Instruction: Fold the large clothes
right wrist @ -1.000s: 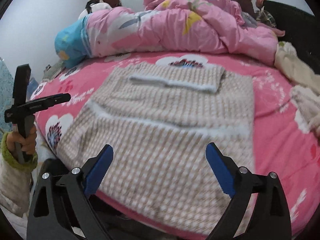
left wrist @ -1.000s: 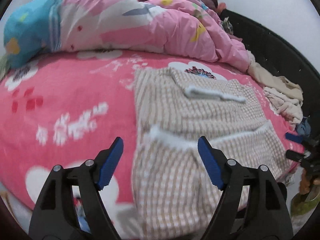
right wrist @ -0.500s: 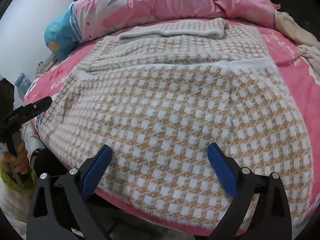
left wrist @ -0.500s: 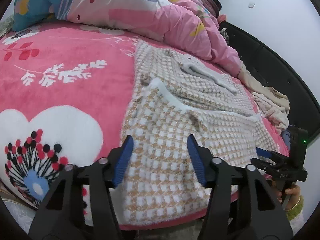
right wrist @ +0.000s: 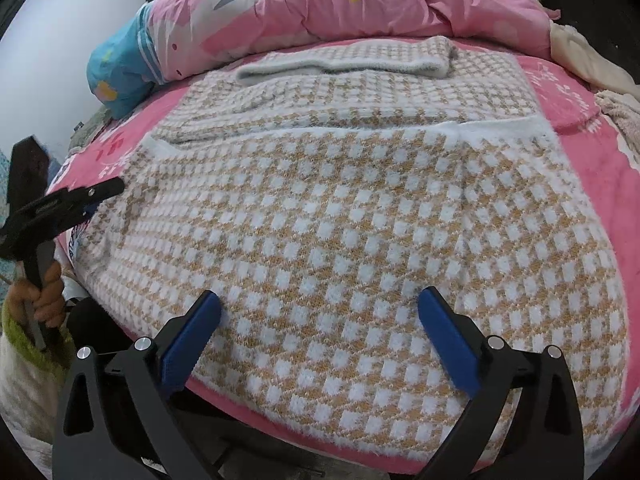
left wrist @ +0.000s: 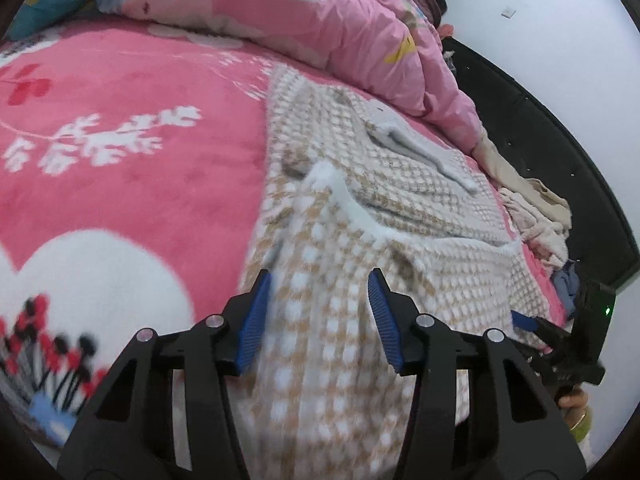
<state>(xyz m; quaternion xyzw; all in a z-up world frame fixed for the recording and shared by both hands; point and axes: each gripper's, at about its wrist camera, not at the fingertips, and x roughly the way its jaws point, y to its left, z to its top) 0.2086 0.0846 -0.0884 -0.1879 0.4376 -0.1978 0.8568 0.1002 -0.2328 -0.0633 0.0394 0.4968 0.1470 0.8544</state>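
A large beige-and-white checked knit garment [left wrist: 400, 216] [right wrist: 340, 200] lies spread flat on the pink bed, with a folded grey-white collar band [right wrist: 340, 66] at its far end. My left gripper [left wrist: 319, 280] hangs low over the garment's near left corner. Its jaws are closing with fabric between the blue pads, which do not visibly press on it. From the right wrist view the left gripper [right wrist: 80, 200] shows at that left edge. My right gripper [right wrist: 320, 298] stands wide open just above the near hem, nothing pinched. It also shows in the left wrist view, right gripper [left wrist: 532, 326].
A pink floral blanket [left wrist: 120, 152] covers the bed. A bunched pink quilt [right wrist: 380, 4] and a blue pillow [right wrist: 120, 76] lie along the far side. Cream clothes [left wrist: 536, 216] are piled at the right by the black bed frame [left wrist: 560, 152].
Both grippers have come down close to the garment's near edge. The left jaws have narrowed around the left corner's fabric. The right jaws have opened slightly wider.
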